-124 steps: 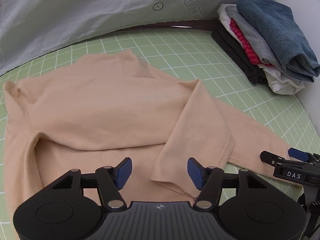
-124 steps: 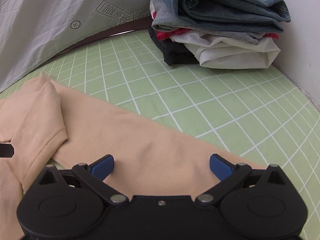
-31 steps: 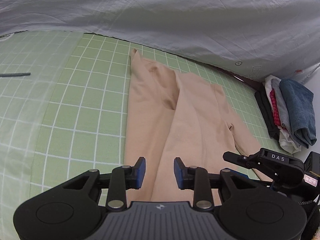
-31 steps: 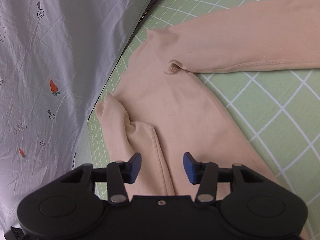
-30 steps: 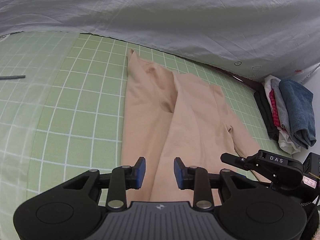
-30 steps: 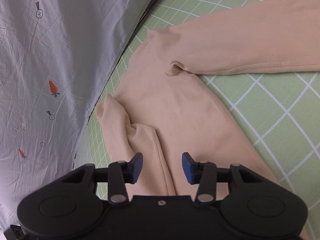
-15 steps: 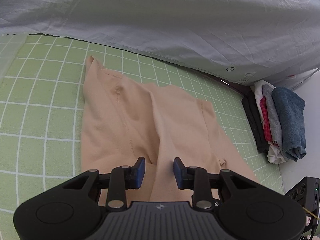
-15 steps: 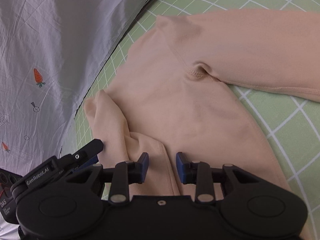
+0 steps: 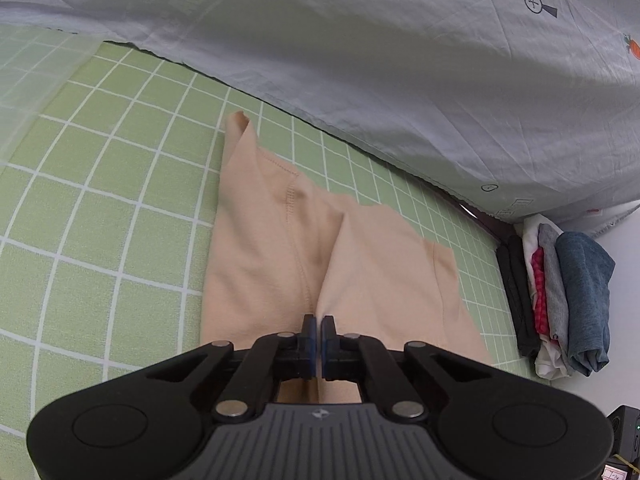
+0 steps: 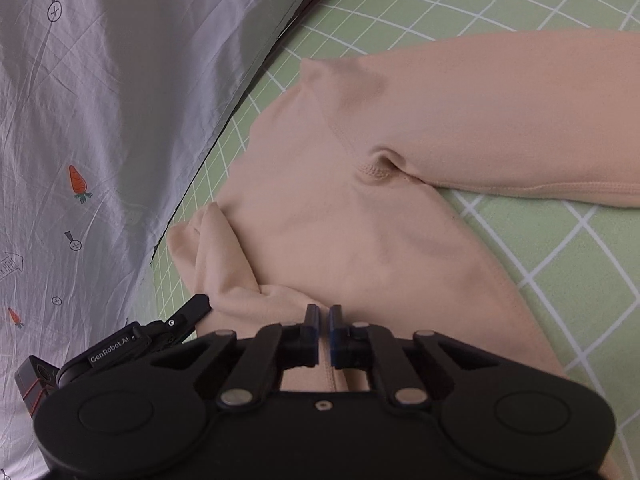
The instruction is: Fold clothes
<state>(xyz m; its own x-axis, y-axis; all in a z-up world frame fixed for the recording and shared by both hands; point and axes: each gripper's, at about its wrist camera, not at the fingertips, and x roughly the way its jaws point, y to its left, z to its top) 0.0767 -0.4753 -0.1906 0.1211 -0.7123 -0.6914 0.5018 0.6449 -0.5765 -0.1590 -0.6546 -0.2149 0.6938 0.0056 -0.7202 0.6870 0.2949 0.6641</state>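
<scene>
A peach long-sleeved shirt point(image 9: 320, 248) lies on the green grid mat point(image 9: 100, 208). My left gripper point(image 9: 319, 326) is shut on a fold of the shirt at its near edge. In the right wrist view the same shirt point(image 10: 360, 220) spreads ahead, one sleeve point(image 10: 520, 120) running off to the right. My right gripper point(image 10: 324, 316) is shut on the shirt's near edge beside a folded-over sleeve point(image 10: 224, 256). The left gripper's finger point(image 10: 188, 312) shows at the lower left of that view, touching the shirt.
A stack of folded clothes point(image 9: 560, 296) sits at the mat's right edge by a white wall. A pale grey sheet with carrot prints point(image 9: 400, 60) hangs along the mat's far side, also in the right wrist view point(image 10: 100, 120).
Both grippers have closed from slightly open onto the shirt's near edge. Both have moved closer to the shirt, and the cloth has bunched between the fingers.
</scene>
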